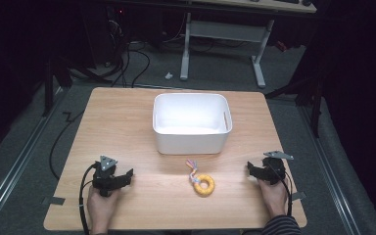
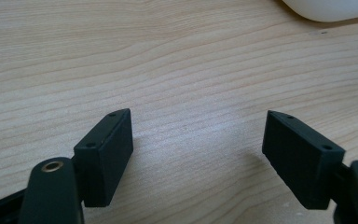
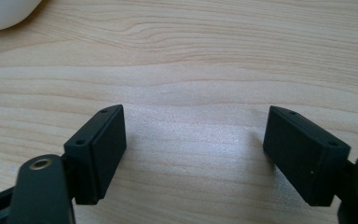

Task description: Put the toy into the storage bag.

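While both claws are resting spread and empty on the table (image 1: 127,122), nothing is starting yet; the yellow ring toy (image 1: 204,185) is lying between left gripper (image 1: 126,175) and right gripper (image 1: 250,168), nearer the right, just before the white bin (image 1: 191,142), likely needing a reach inward.

The bench (image 1: 122,122) has a pale wooden top with rounded corners and stands on a grey floor (image 1: 24,161). A white rectangular tub (image 1: 192,137) sits on it, toward the far middle. Nearer the front edge lies a yellow ring (image 1: 204,185), with a short coloured cord (image 1: 192,165) attached to it.
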{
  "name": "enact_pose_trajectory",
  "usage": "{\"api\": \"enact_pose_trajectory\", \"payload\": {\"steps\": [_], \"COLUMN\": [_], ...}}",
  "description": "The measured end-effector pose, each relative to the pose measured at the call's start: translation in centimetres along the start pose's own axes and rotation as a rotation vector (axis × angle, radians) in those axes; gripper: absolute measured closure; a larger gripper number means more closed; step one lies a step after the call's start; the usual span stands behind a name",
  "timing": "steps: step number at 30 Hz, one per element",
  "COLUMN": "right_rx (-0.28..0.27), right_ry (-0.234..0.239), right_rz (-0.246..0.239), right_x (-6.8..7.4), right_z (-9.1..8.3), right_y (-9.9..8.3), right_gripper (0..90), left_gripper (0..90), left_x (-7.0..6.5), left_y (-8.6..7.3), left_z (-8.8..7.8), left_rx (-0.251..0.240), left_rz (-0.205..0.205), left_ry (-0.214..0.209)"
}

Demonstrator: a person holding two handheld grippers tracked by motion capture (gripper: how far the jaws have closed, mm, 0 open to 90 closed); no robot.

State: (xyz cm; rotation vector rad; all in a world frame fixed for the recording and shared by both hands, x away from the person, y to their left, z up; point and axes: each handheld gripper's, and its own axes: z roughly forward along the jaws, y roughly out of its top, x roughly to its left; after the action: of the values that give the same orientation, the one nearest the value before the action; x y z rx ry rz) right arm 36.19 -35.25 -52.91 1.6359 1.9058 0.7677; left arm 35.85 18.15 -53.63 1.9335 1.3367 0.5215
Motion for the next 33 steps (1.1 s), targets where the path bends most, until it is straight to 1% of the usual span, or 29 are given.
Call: {"api": "enact_pose_trajectory", "payload": {"steps": [3, 6, 11, 14, 17, 18, 23, 24, 25, 27, 28, 33], "right_rx": [0.011, 0.011, 0.018, 0.018, 0.019, 0.012, 0.003, -0.003, -0.005, -0.005, -0.005, -0.006], "right_ry": [0.005, 0.003, 0.01, 0.009, 0.018, 0.024, 0.047, 0.06, 0.064, 0.065, 0.079, 0.099], "right_rz": [-0.002, 0.002, -0.008, -0.015, -0.017, -0.031, -0.043, -0.053, -0.061, -0.065, -0.079, -0.108], "right_x": [0.1, 0.2, 0.3, 0.4, 0.5, 0.6, 1.0, 1.2, 1.3, 1.4, 1.6, 1.9], "right_z": [-0.1, -0.2, -0.4, -0.6, -0.8, -1.1, -1.6, -1.9, -2.0, -2.1, -2.3, -3.1], "right_y": [0.1, 0.1, 0.1, 0.1, 0.1, 0.0, 0.0, 0.0, 0.0, 0.0, 0.0, -0.2], "right_gripper": [25.6, 26.1, 28.9, 29.0, 31.0, 33.1, 34.5, 35.3, 35.5, 35.8, 37.3, 39.1], "left_gripper": [24.8, 24.8, 24.8, 24.8, 24.8, 24.8, 24.8, 24.8, 24.8, 24.8, 24.8, 24.8], "left_x": [0.0, 0.0, 0.0, 0.1, 0.1, 0.0, 0.0, 0.0, 0.0, 0.0, 0.0, 0.0], "left_y": [0.0, 0.0, 0.0, 0.0, 0.0, 0.0, 0.0, 0.0, 0.0, 0.0, 0.0, 0.0], "left_z": [0.0, 0.0, 0.0, 0.0, 0.0, 0.0, 0.0, 0.0, 0.0, 0.0, 0.0, 0.0], "left_rx": [-0.001, 0.0, -0.002, -0.001, -0.001, -0.002, -0.002, -0.002, -0.002, -0.002, -0.002, -0.002], "left_rz": [-0.001, 0.0, -0.003, -0.002, -0.002, -0.003, -0.003, -0.003, -0.003, -0.003, -0.003, -0.001], "left_ry": [0.0, -0.001, -0.001, -0.002, -0.003, -0.001, -0.001, -0.001, -0.001, -0.001, -0.001, 0.001]}}
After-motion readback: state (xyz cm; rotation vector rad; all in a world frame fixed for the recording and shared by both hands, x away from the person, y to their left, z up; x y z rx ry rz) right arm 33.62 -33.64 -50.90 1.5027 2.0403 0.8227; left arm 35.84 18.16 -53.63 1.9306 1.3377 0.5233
